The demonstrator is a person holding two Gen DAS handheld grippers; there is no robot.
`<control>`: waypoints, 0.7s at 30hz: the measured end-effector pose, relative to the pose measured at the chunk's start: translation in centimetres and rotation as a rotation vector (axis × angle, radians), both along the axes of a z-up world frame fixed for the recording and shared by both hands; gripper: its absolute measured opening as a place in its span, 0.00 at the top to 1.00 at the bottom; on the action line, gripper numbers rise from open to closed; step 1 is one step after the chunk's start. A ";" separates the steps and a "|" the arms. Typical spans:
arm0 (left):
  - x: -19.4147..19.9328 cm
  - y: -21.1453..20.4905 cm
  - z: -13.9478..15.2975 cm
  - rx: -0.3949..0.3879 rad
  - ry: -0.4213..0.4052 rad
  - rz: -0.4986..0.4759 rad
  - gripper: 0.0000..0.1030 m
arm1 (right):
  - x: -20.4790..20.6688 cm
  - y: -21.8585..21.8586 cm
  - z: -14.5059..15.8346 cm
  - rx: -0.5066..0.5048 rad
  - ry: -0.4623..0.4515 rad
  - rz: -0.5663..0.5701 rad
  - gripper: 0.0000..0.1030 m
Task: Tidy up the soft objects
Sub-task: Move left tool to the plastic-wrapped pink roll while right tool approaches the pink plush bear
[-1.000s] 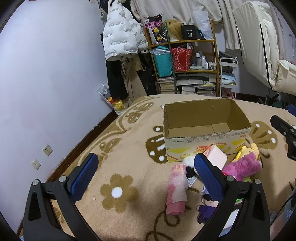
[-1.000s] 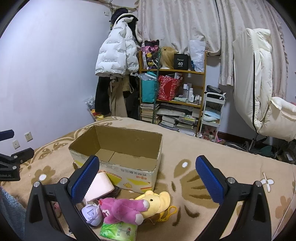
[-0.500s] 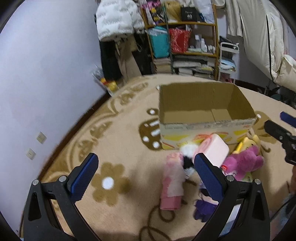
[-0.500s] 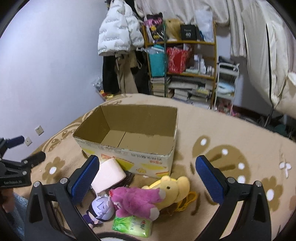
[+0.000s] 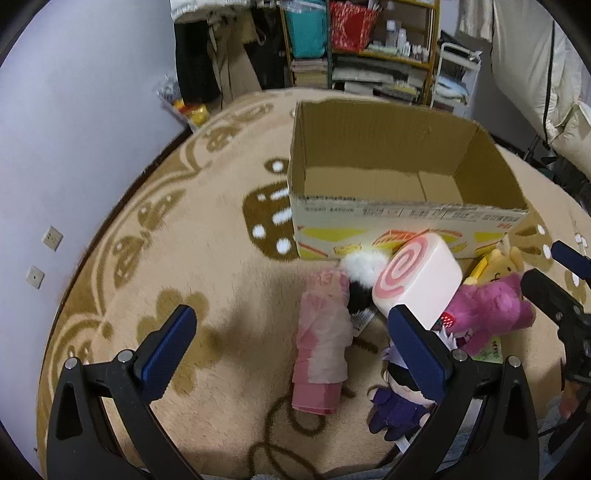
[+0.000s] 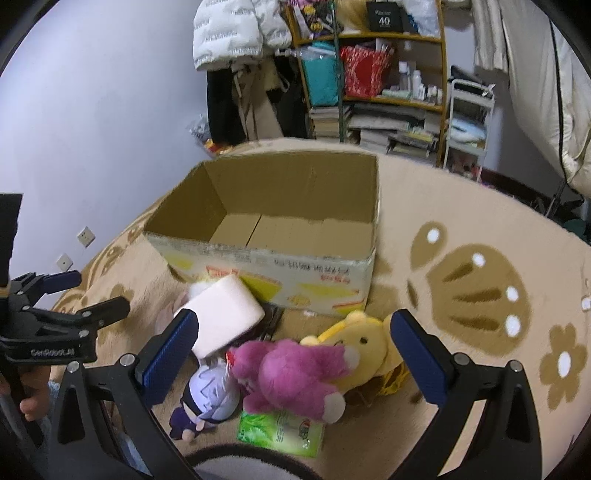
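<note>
Between the wide-open, empty right claw (image 6: pixel 294 341) fingers lies the magenta plush bear (image 6: pixel 295 373); left claw (image 5: pixel 291 341) likewise.

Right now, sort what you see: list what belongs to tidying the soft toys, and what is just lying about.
Belongs to the job:
cardboard box
magenta bear
yellow bear
swirl roll cushion
purple doll
pink bundle

Just lying about:
green tissue pack
bookshelf
white jacket
white trolley
</note>
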State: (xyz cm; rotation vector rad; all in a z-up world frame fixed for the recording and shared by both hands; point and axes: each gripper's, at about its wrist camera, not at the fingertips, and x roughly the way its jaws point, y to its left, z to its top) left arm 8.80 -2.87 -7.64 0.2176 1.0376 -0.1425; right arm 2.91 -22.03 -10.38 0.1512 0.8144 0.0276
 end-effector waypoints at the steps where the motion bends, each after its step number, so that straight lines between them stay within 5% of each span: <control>1: 0.2 -0.1 -0.4 0.009 0.013 0.000 0.01 | 0.1 -0.1 -0.1 0.007 0.006 0.003 0.00; 21: 2.4 0.4 -6.7 0.033 0.233 0.040 0.01 | 2.5 -0.8 -4.4 0.064 0.159 0.020 0.01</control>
